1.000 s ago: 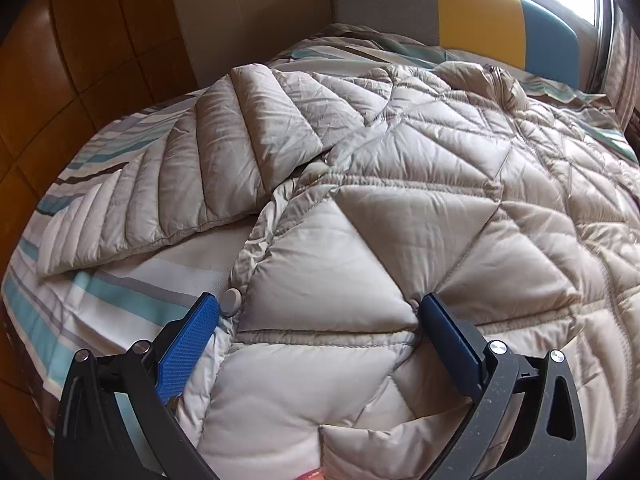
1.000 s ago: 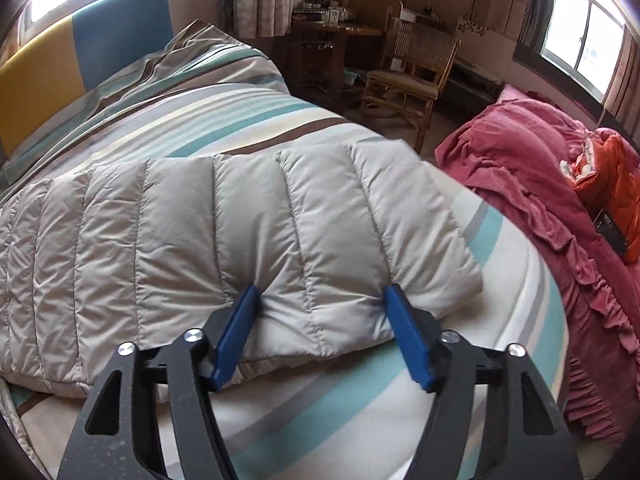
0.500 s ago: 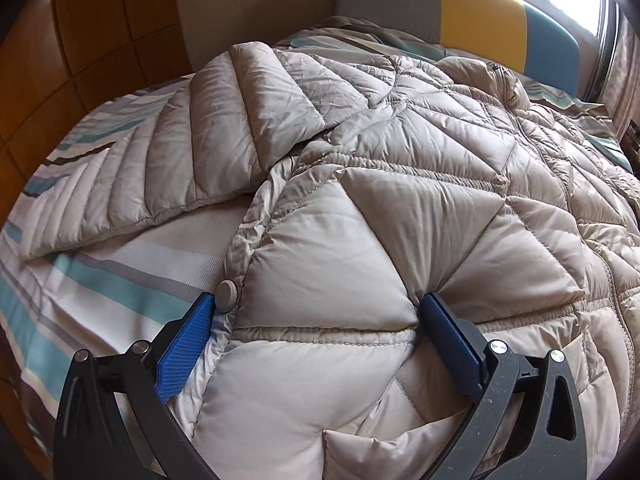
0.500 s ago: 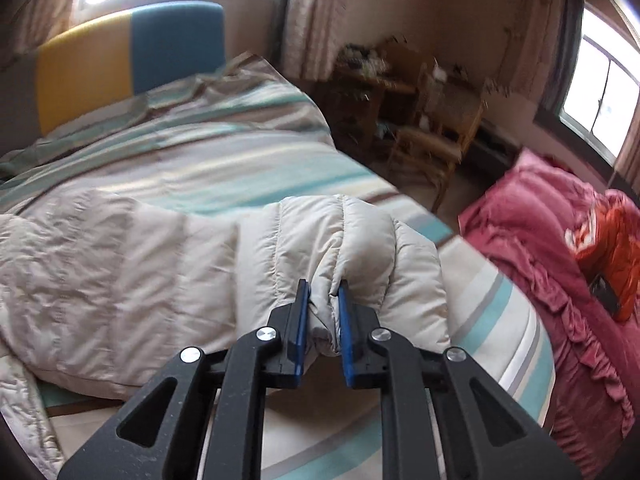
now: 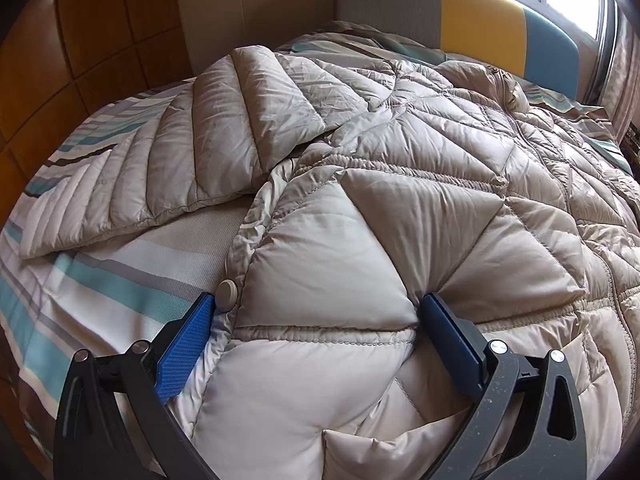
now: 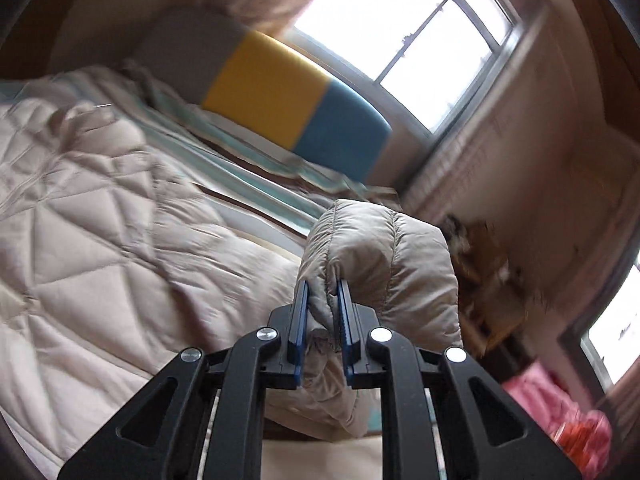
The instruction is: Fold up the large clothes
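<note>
A beige quilted down jacket [image 5: 400, 184] lies spread on the striped bed, one sleeve [image 5: 168, 152] stretched to the left. My left gripper [image 5: 320, 308] is open, its blue fingers resting either side of a quilted panel at the jacket's hem, beside a snap button [image 5: 227, 290]. My right gripper [image 6: 323, 292] is shut on the cuff of the other sleeve [image 6: 384, 256] and holds it lifted above the bed; the jacket body [image 6: 100, 216] lies below to the left, blurred.
Striped bedsheet [image 5: 80, 280] shows left of the jacket. A grey, yellow and blue headboard [image 5: 480, 24] stands at the bed's far end under a window [image 6: 400, 40]. Wooden panelling [image 5: 60, 60] is on the left. Pink bedding [image 6: 560, 408] lies at right.
My right gripper closed on the sleeve cuff, then lifted it and swung it toward the jacket body. My left gripper edged slightly forward over the hem, still open.
</note>
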The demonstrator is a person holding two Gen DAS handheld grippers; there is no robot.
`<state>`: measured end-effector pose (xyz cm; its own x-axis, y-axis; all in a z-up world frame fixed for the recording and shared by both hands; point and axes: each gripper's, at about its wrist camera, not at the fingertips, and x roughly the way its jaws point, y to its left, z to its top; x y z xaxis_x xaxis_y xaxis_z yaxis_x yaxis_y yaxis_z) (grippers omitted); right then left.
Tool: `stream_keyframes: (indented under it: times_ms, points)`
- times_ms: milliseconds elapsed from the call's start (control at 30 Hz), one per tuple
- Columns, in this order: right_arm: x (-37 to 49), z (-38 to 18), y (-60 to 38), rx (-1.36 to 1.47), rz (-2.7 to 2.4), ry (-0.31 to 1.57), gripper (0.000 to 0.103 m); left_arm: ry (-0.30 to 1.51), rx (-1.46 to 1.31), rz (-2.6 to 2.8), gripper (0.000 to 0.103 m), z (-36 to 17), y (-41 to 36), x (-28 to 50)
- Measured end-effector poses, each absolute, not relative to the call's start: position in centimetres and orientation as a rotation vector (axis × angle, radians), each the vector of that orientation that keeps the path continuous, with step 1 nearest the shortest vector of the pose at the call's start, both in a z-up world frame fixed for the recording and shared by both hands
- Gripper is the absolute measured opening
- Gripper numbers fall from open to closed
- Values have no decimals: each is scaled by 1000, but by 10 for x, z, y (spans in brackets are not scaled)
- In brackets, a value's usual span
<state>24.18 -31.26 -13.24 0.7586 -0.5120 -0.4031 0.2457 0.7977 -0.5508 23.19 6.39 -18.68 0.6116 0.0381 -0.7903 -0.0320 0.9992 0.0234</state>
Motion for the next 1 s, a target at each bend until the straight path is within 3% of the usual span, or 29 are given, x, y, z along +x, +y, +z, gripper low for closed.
stream_keyframes:
  times_ms: [633, 767, 900, 1000]
  points:
    - [283, -208, -102, -820, 69, 593, 10, 908, -23, 31, 100, -188, 67, 232]
    - [268, -205, -92, -819, 135, 552, 18, 912, -27, 29, 100, -187, 67, 232]
    - [244, -164, -123, -625, 161, 514, 34, 939, -41, 41, 100, -175, 69, 231]
    - [230, -134, -170, -404, 151, 506, 36, 857, -144, 35, 100, -141, 70, 227]
